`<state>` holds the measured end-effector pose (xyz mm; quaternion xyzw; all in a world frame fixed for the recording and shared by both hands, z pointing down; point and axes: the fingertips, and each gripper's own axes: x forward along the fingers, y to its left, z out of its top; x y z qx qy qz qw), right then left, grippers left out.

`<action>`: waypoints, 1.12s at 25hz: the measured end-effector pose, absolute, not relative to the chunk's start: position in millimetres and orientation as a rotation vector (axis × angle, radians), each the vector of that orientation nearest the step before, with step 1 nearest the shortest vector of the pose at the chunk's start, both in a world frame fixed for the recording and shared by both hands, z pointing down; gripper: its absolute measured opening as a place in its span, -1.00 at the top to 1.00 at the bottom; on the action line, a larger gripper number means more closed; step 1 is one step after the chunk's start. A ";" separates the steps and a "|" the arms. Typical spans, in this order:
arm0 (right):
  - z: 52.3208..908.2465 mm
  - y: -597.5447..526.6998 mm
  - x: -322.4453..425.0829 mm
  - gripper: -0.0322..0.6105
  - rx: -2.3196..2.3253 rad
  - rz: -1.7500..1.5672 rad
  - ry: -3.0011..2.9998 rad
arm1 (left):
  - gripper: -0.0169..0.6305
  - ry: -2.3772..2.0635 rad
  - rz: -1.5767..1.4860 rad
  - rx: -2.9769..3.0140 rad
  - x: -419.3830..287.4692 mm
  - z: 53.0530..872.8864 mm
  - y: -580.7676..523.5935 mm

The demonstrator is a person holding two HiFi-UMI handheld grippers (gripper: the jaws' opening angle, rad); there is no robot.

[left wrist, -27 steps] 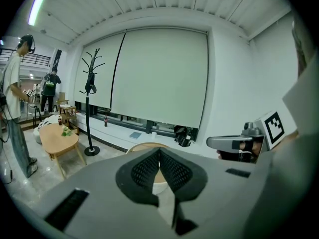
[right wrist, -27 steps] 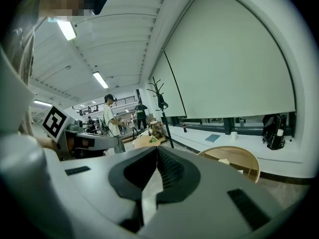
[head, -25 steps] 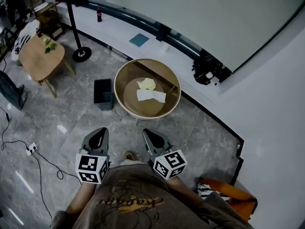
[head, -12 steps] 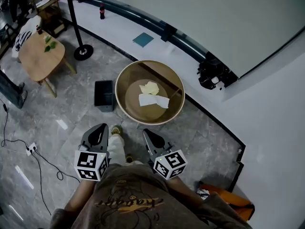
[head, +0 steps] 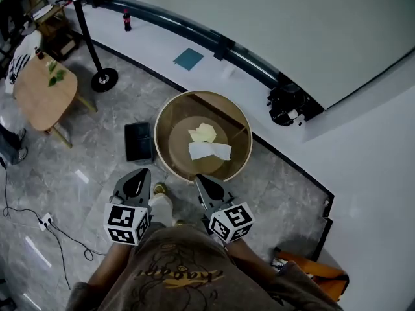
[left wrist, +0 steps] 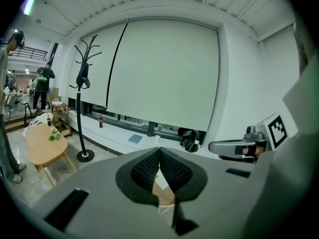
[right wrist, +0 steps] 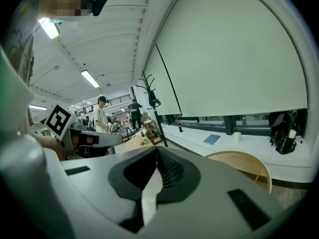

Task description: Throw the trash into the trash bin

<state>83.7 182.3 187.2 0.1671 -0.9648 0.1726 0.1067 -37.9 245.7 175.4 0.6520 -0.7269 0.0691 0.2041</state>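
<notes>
A round wooden table (head: 161, 128) with a raised rim holds a crumpled pale yellow paper (head: 203, 132) and a white paper (head: 209, 150). A black rectangular trash bin (head: 138, 141) stands on the floor just left of it. My left gripper (head: 137, 177) is shut and empty, below the bin and short of the table's near edge. My right gripper (head: 201, 181) is shut and empty too, its tip at the table's near rim. The right gripper view shows the table's rim (right wrist: 244, 166) ahead. In the left gripper view, wood and white paper (left wrist: 164, 193) show under the jaws.
A small wooden side table (head: 42, 92) and a coat stand base (head: 104, 80) stand at the left. On the window ledge lie a bottle (head: 126, 19), a blue book (head: 188, 59) and a black bag (head: 288, 102). A floor cable (head: 45, 220) runs at lower left, an orange bag (head: 311, 267) at lower right.
Both grippers have moved forward together toward the round table, which now lies closer below me. The person's foot has stepped forward between them. Both jaws stay shut.
</notes>
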 end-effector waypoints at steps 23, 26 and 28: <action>169.2 84.3 18.7 0.84 0.743 0.540 -2.810 | 0.89 -1.859 0.248 1.979 -108.8 162.2 133.6; 170.5 77.5 18.4 0.84 0.750 0.544 -2.809 | 0.89 -1.849 0.255 1.986 -107.3 163.9 126.6; 170.9 74.2 18.5 0.84 0.755 0.548 -2.807 | 0.89 -1.841 0.258 1.990 -106.0 164.7 123.1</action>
